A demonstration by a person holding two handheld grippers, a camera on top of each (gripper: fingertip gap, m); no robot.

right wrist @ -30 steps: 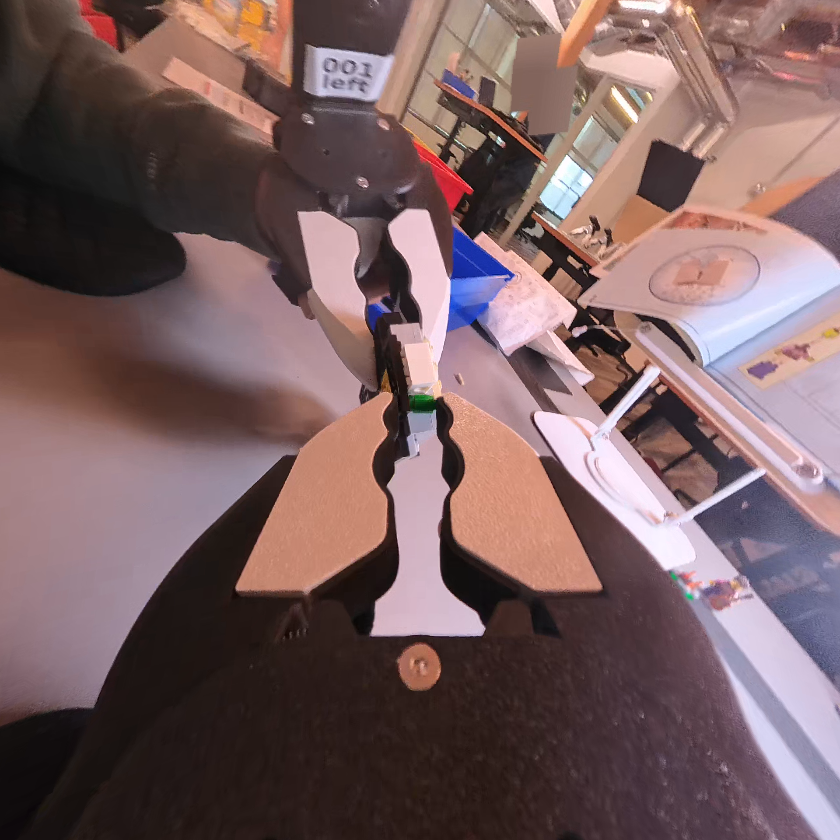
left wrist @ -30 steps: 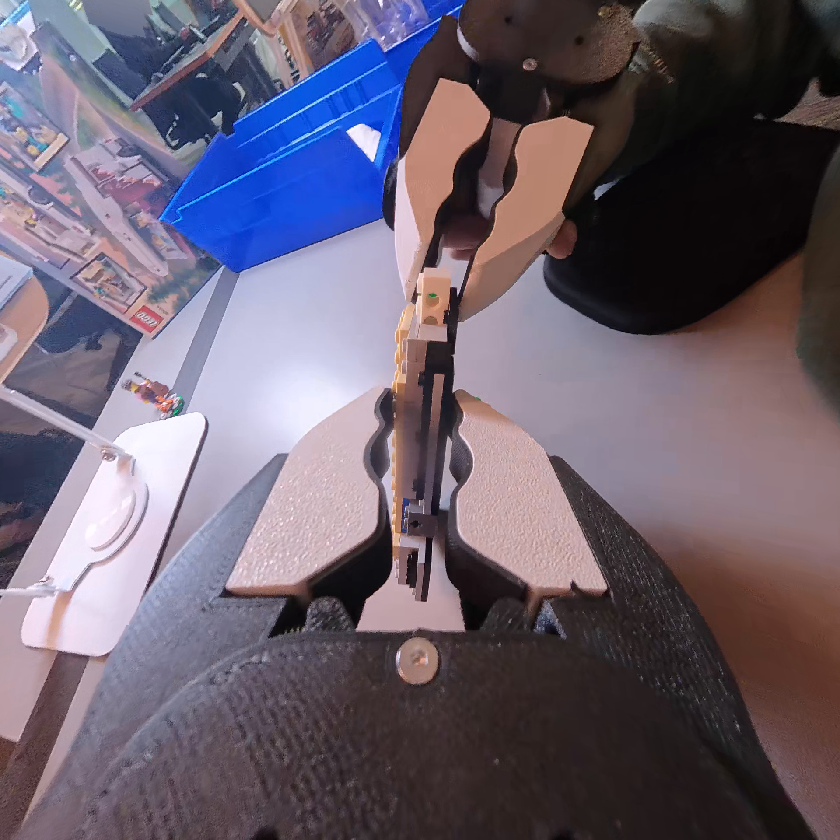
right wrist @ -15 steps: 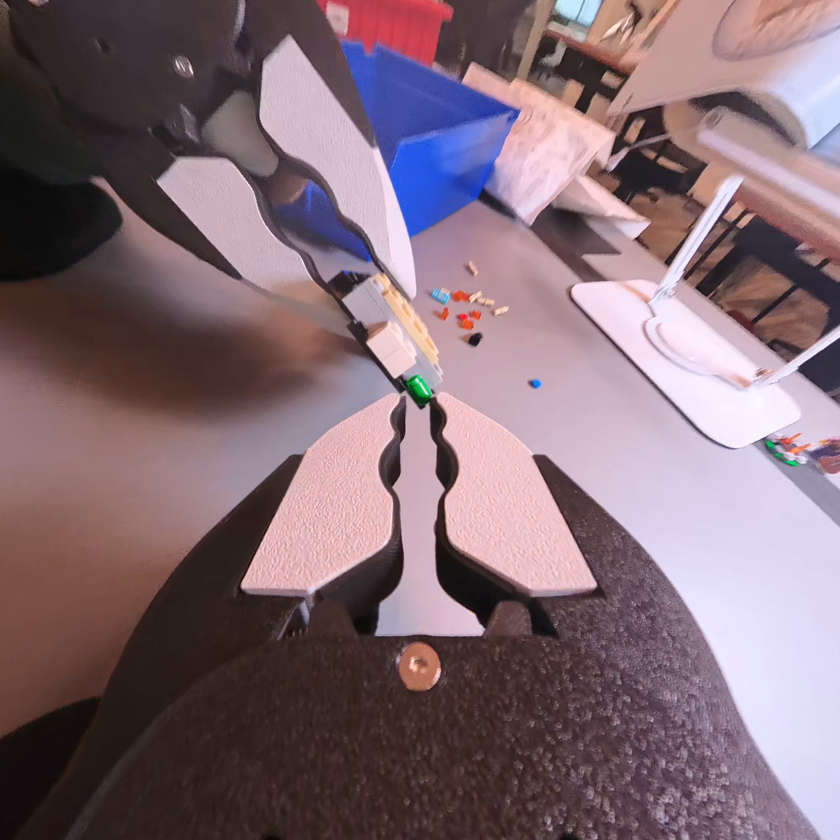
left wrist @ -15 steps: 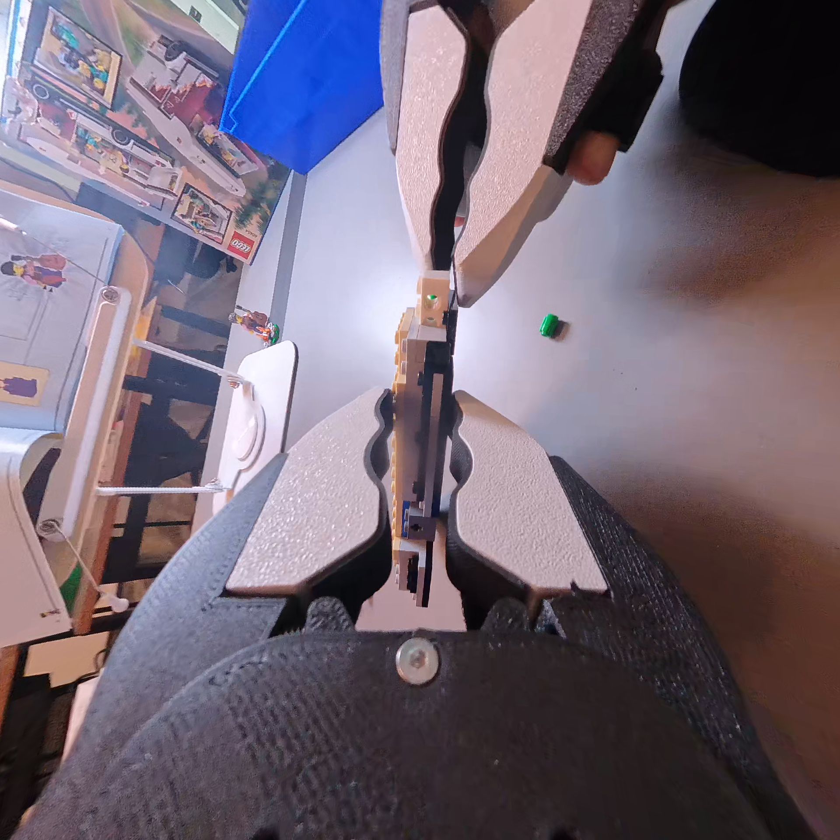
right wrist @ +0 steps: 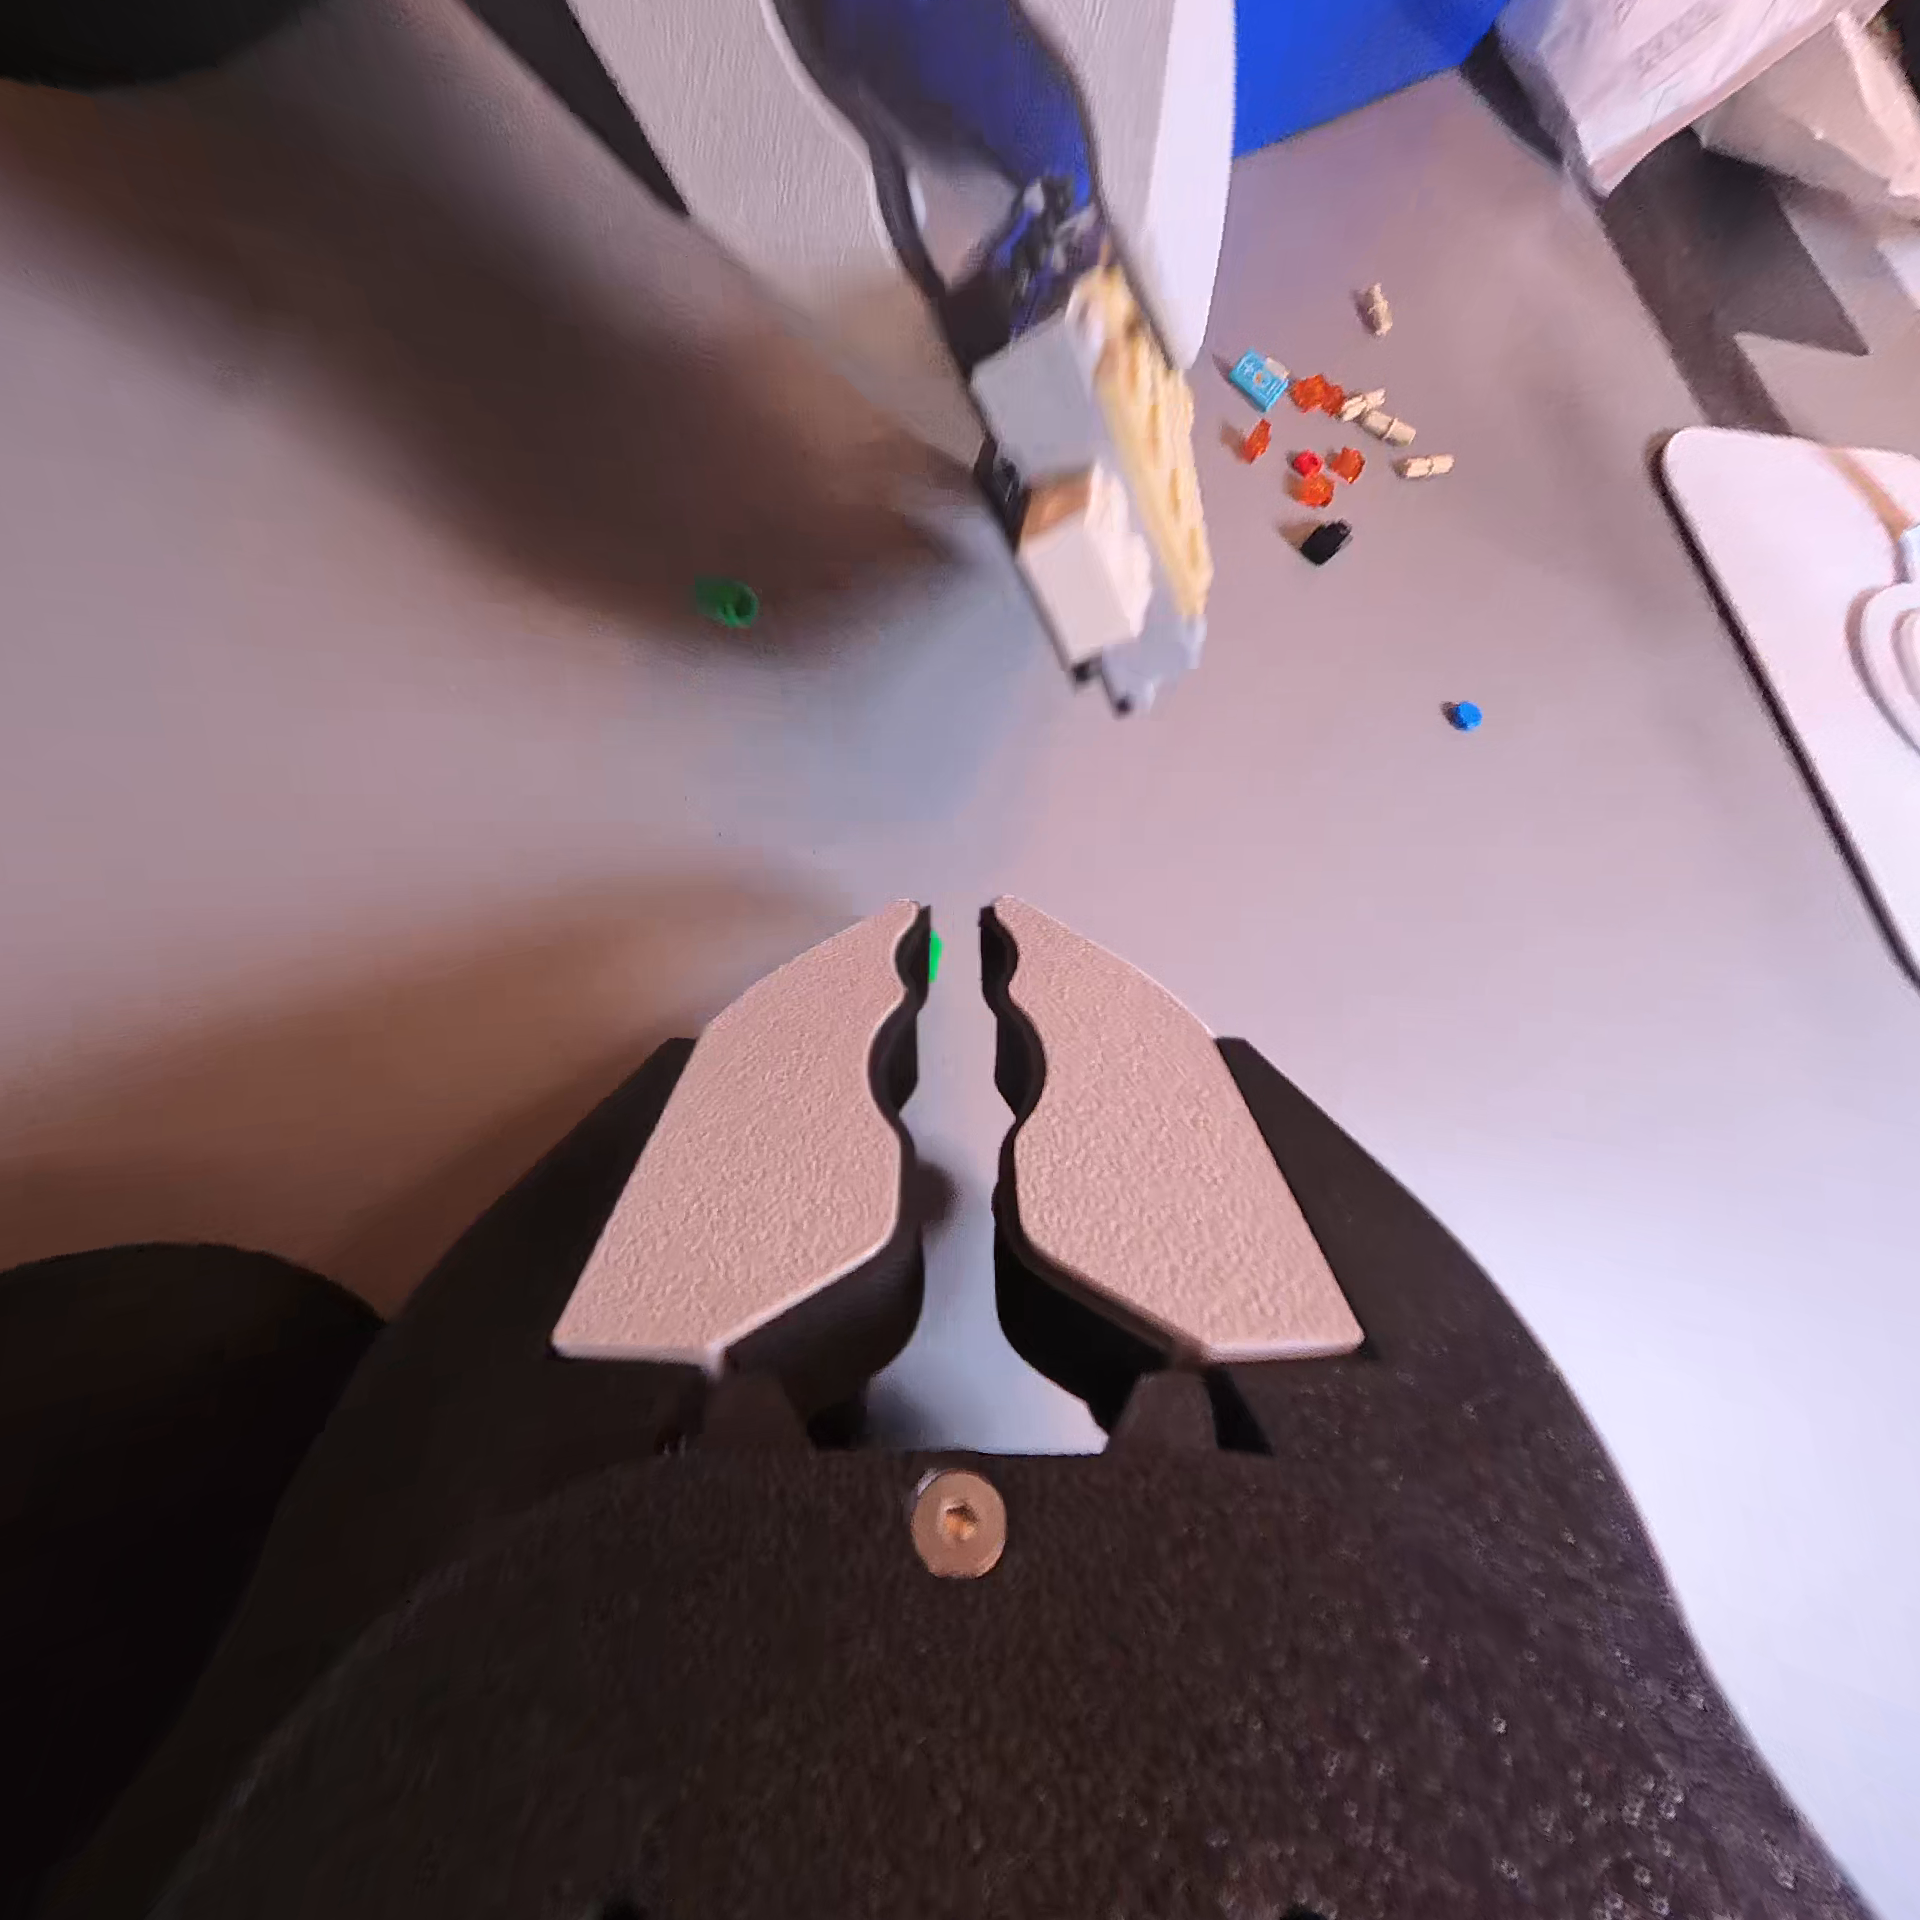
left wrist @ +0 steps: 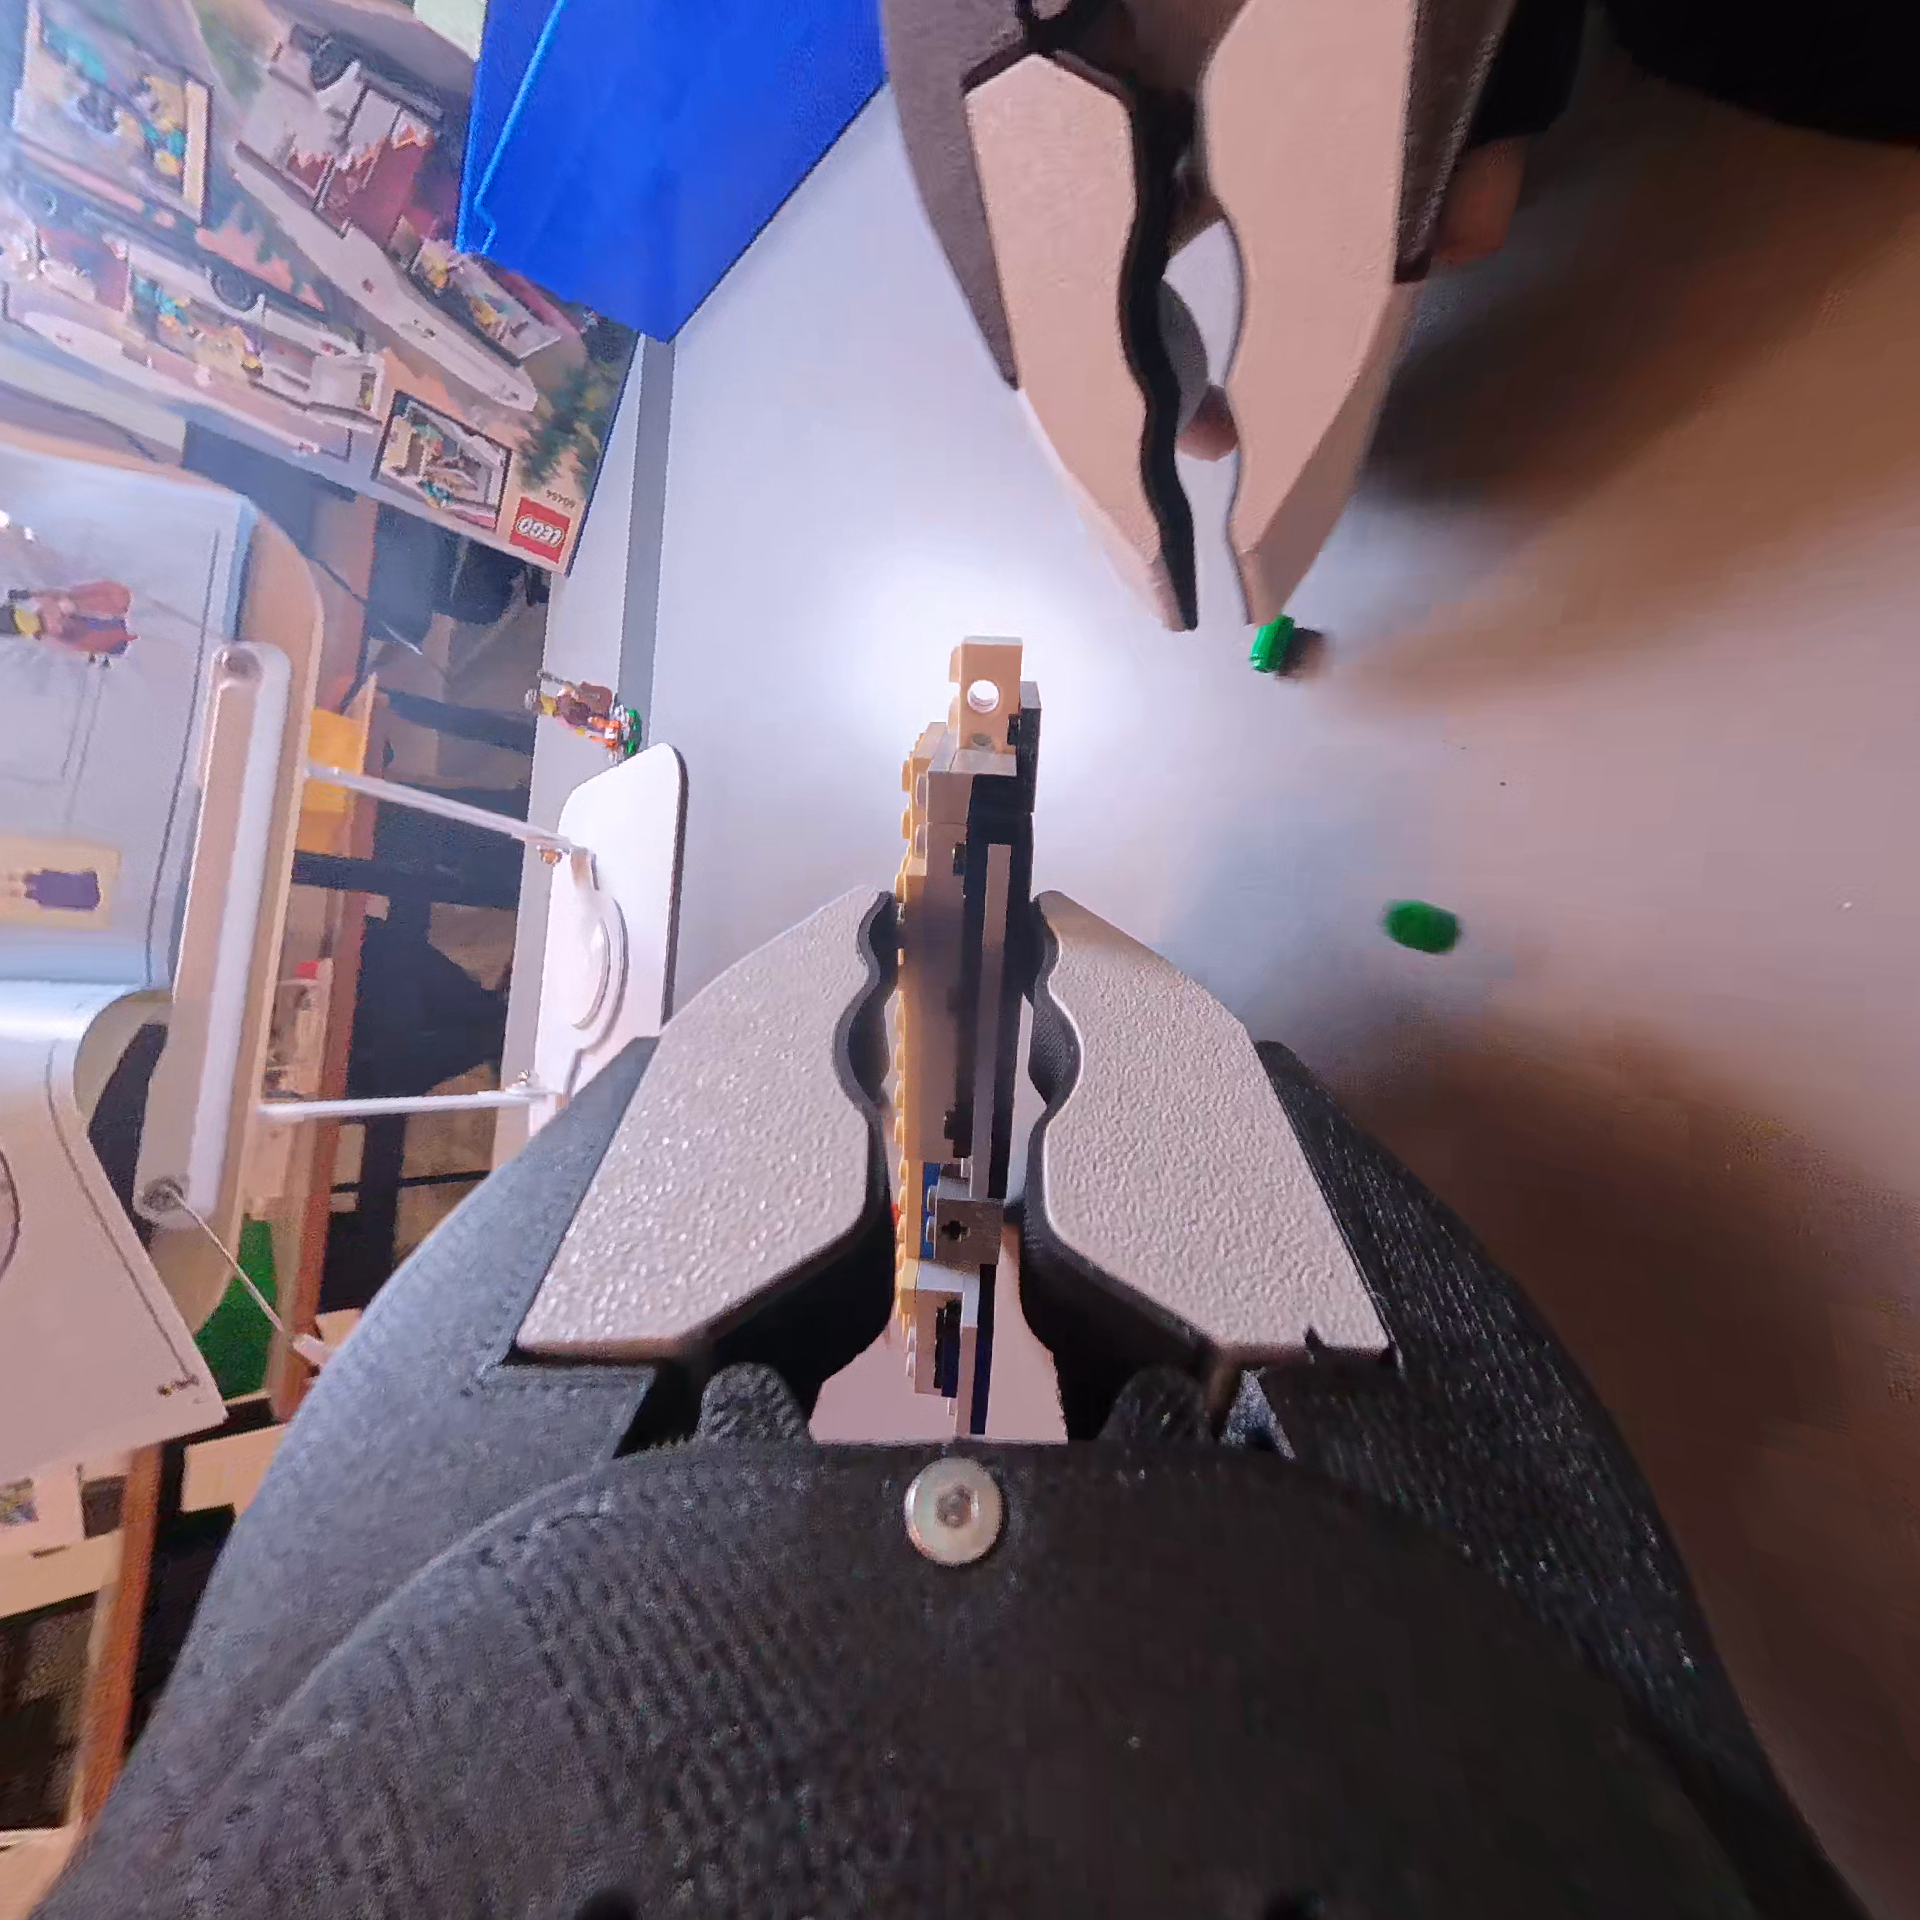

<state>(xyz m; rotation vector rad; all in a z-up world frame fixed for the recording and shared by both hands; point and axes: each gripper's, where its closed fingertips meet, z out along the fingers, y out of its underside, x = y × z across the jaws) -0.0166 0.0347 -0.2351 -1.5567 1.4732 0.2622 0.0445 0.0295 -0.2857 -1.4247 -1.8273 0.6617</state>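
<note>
Brick assembly: a flat stack of tan, grey and black plates, held edge-on above the worktop. The left gripper pinches it, one pad on each face, and its upper end stands clear of the fingertips.

The right gripper has its fingers narrowly apart. A small green piece lies at the inner edge of one pad; open space shows before the other pad.

Risks:
- The grip sits low on a tall, thin stack. Side load on the free end could lever plates apart or twist the stack in the pads.
- A piece touched by one pad only could roll away on the smooth worktop.

Limits of view:
- The green piece is mostly hidden behind the finger.
- A second green piece is blurred.
- In the right wrist view the assembly is smeared.
</note>
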